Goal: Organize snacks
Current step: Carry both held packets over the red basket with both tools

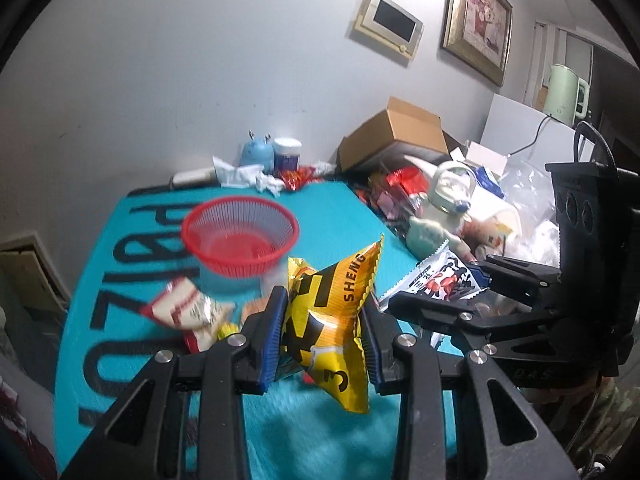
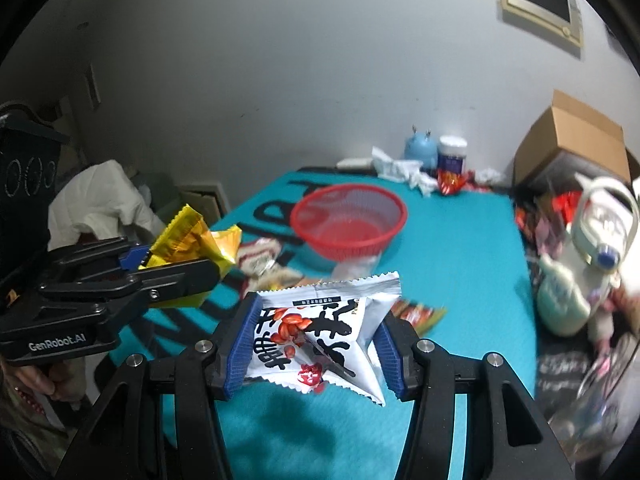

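Left wrist view: the left gripper (image 1: 322, 334) is clenched on a yellow packet (image 1: 332, 320), blue pads pressing its two sides and creasing the foil; the packet is held clear above the teal mat (image 1: 332, 208). This view alone shows a framed picture (image 1: 478, 20), a green kettle (image 1: 566, 94) and a red-and-white packet (image 1: 186, 314) lying on the mat just left of the gripper. The right gripper (image 1: 480, 280) appears at the right edge with a white packet (image 1: 436, 280) in its jaws.

Right wrist view: the right gripper (image 2: 316, 344) grasps the white packet (image 2: 324, 336) between both pads, narrowed to the packet's width, also above the mat (image 2: 460, 248). Only here is the left gripper (image 2: 168, 264) seen from the side, pinching the yellow packet (image 2: 188, 236), with white cloth (image 2: 104, 196) behind it.

Both views show the red basket (image 1: 240, 236) (image 2: 348, 220) standing upright on the mat, well ahead of both grippers. A cardboard box (image 1: 400, 128) (image 2: 576, 140) sits to the right, off the mat, among clutter. A blue figurine (image 2: 420, 148) and a jar (image 2: 452, 154) stand near the wall.
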Demonstrator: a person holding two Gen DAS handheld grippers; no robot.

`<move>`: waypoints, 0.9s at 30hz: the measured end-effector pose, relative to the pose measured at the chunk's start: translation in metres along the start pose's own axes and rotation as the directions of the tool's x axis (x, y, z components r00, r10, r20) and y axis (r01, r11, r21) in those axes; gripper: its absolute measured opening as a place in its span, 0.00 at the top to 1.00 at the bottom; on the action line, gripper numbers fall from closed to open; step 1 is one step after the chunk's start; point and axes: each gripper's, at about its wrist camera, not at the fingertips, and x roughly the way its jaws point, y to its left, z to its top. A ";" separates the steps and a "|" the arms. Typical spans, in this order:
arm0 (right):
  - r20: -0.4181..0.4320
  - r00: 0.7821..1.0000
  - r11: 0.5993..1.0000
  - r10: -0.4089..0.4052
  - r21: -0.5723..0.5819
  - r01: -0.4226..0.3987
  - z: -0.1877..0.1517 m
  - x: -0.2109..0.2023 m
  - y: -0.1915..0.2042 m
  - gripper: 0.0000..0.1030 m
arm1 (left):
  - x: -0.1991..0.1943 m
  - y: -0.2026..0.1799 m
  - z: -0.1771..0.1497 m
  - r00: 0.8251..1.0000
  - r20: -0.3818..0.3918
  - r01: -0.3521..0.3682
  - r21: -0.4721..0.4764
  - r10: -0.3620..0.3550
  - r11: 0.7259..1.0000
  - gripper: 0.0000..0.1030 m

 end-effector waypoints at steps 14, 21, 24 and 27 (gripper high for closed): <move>0.013 1.000 1.000 0.000 -0.024 0.000 0.074 0.069 -0.031 0.48 | 0.063 0.047 0.063 0.999 0.014 -0.051 0.009 0.051 0.999 0.67; -0.023 1.000 1.000 -0.001 -0.022 0.001 0.098 0.120 -0.050 0.48 | 0.107 0.078 0.087 0.997 -0.007 -0.071 0.003 0.071 0.998 0.67; -0.041 0.999 1.000 -0.004 -0.028 0.003 0.106 0.142 -0.057 0.48 | 0.129 0.091 0.093 0.996 -0.026 -0.087 -0.001 0.087 0.996 0.67; -0.069 0.998 1.000 -0.004 -0.030 0.002 0.111 0.164 -0.062 0.48 | 0.151 0.102 0.094 0.992 -0.055 -0.113 -0.006 0.113 0.994 0.67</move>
